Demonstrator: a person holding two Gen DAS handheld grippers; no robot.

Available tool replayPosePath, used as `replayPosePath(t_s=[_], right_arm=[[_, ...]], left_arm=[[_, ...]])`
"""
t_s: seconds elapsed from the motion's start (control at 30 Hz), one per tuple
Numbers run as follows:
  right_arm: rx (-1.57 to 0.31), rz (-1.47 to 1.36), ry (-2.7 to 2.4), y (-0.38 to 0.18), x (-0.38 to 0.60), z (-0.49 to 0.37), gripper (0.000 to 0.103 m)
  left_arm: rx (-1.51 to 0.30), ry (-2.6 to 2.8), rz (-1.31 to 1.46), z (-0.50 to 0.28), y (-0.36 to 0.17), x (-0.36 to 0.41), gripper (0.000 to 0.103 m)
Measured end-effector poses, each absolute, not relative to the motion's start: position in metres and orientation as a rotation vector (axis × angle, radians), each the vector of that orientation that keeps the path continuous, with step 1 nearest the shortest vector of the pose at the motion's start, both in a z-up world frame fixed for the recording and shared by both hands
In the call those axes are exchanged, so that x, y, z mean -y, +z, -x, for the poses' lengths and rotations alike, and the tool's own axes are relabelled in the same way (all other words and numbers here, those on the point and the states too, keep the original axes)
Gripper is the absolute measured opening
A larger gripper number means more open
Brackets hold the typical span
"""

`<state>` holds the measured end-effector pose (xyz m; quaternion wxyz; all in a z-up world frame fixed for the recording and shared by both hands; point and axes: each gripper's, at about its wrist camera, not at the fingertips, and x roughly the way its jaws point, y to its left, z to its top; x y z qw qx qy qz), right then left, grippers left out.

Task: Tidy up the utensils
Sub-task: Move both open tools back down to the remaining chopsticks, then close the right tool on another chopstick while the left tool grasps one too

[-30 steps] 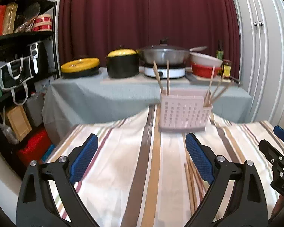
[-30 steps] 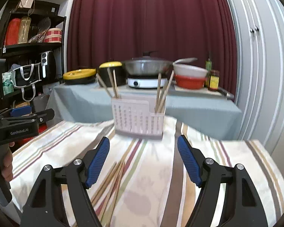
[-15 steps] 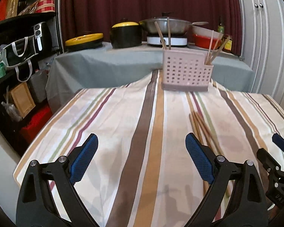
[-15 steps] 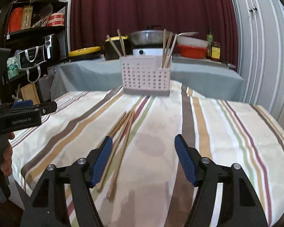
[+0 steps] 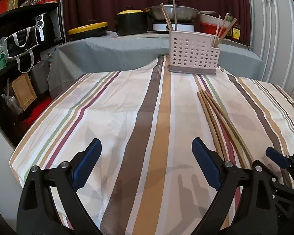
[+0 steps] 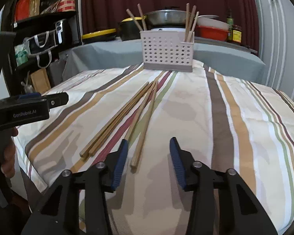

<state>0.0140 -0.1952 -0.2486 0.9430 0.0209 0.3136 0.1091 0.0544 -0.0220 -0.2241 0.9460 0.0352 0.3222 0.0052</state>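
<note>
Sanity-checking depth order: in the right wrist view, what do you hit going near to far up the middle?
right gripper with jaws open → loose chopsticks lying on the striped tablecloth → perforated utensil holder with chopsticks standing in it → grey-covered table → wok on its burner → dark red curtain.

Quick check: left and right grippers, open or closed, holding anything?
Left gripper: open, empty, over the striped tablecloth.
Right gripper: open, empty, at the loose chopsticks' near ends.

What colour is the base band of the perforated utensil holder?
Grey-brown, under a pale pinkish-white body; the utensil holder shows it best in the left wrist view.
</note>
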Motion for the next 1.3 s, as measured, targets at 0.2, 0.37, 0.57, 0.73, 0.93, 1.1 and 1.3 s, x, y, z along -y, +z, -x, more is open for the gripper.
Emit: replayPosePath(t_s=[0.2, 0.37, 0.57, 0.73, 0.93, 1.1, 1.3], right_arm=[[-0.656, -0.054, 0.237, -0.255, 0.195, -0.015, 0.016], [-0.652, -0.056, 0.239, -0.255, 0.197, -0.014, 0.010], [-0.644, -0.076, 0.208, -0.256, 0.210, -0.014, 0.007], [-0.637, -0.092, 0.193, -0.256, 0.221, -0.012, 0.007], [-0.632, -0.114, 0.204, -0.257, 0.226, -0.012, 0.007], [-0.630, -0.127, 0.210, -0.257, 0.228, -0.012, 0.007], [-0.633, -0.132, 0.211, -0.257, 0.228, -0.013, 0.007]], left_arm=[[-0.668, -0.012, -0.074, -0.048, -0.233, 0.028, 0.091], [-0.675, -0.034, -0.083, -0.045, -0.239, 0.037, 0.091], [-0.671, -0.069, -0.092, -0.039, -0.242, 0.050, 0.091], [-0.673, -0.110, -0.098, -0.033, -0.247, 0.063, 0.091], [-0.704, -0.145, -0.143, -0.026, -0.259, 0.079, 0.091], [-0.733, -0.132, -0.142, -0.023, -0.266, 0.076, 0.091], [-0.743, -0.095, -0.117, -0.025, -0.268, 0.066, 0.091]])
